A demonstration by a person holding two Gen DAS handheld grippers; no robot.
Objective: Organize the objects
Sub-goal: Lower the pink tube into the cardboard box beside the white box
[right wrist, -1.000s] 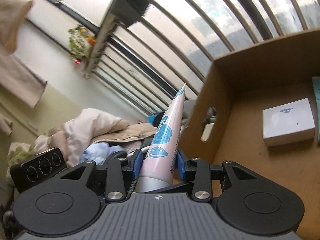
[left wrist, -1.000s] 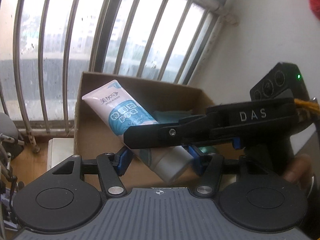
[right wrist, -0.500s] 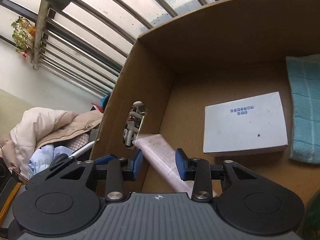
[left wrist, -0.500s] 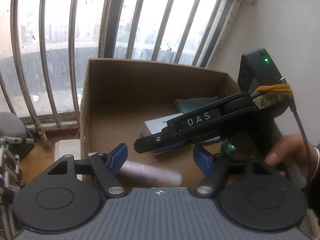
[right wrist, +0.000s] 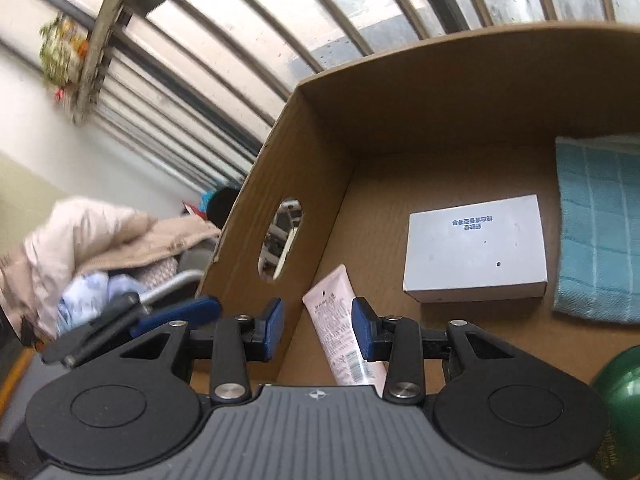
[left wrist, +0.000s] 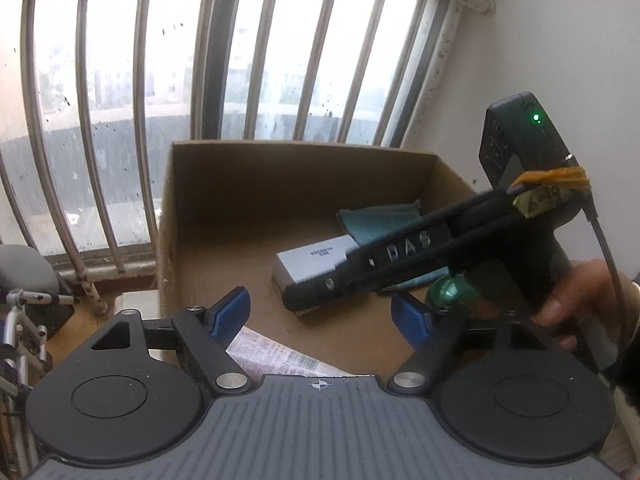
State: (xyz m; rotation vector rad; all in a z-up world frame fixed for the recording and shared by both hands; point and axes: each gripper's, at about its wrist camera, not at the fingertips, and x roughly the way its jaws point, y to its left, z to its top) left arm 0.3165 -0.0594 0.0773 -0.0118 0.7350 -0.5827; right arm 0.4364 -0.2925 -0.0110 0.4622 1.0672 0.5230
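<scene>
1. Tube (right wrist: 344,340) lying flat on floor of cardboard box (right wrist: 392,128), near the left wall, printed side up, crimped end toward 12 o'clock.
2. Right gripper (right wrist: 318,330) jaws parted wider than the tube, holding nothing; right pad overlapping the tube's edge in view, contact not confirmable. Left pad close to the box wall with the handle hole (right wrist: 280,238).
3. Left gripper (left wrist: 320,314) jaws wide apart, empty, hovering over near end of box; tube partly visible below at 6 o'clock.
4. Other contents: white box (right wrist: 476,248) at centre of floor, teal cloth (right wrist: 600,224) at 3 o'clock of it, green round object (right wrist: 620,376) at 5 o'clock, identity unclear.
5. Judged: tube placement done; withdrawal next.
6. Risks: right pad dragging the tube on pull-back, skewing it or lifting its end. Left pad catching the wall, shifting the whole box. Grippers close together over the box; collision possible if both withdraw at once.
</scene>
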